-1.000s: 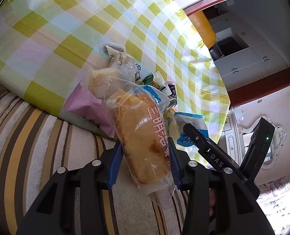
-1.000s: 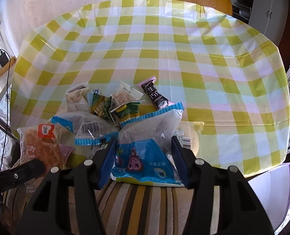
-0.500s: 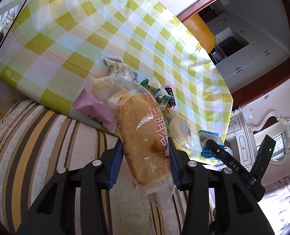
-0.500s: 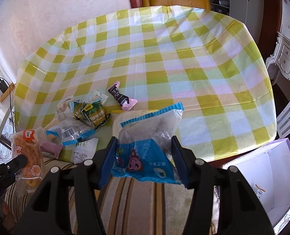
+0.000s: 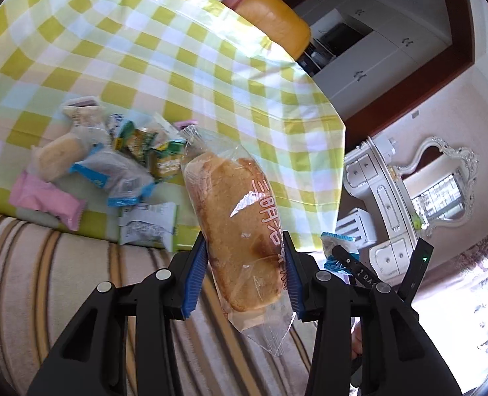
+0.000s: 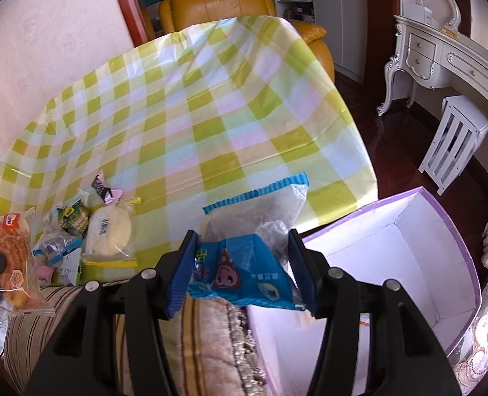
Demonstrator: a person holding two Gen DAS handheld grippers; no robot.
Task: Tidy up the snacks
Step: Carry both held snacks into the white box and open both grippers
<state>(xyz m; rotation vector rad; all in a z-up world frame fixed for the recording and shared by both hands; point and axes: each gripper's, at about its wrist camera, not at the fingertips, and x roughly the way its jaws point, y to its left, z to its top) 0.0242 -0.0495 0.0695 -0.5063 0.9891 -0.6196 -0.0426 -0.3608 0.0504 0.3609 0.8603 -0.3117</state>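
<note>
- Two snacks are lifted: left gripper (image 5: 244, 275) fingers pinch the clear-wrapped golden bread loaf (image 5: 235, 227); right gripper (image 6: 242, 272) fingers pinch the blue-printed clear snack bag (image 6: 247, 264).
- Several packets remain piled on the yellow-checked surface (image 6: 211, 115) at nine o'clock; the white, purple-edged box (image 6: 405, 257) at three o'clock shows nothing inside where visible.

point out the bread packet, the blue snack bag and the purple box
bread packet (image 5: 240, 231), left wrist view, middle of the loaf
blue snack bag (image 6: 240, 270), right wrist view, printed blue front
purple box (image 6: 455, 231), right wrist view, far rim

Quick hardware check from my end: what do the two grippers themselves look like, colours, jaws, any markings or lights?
Both match: the left gripper and right gripper have matte black angular bodies with silver round screw heads and ribbed blue pads lining the jaws. In the left wrist view, the right gripper's black body shows white lettering "DAS" and a small green light. No cables or sleeves show.
</note>
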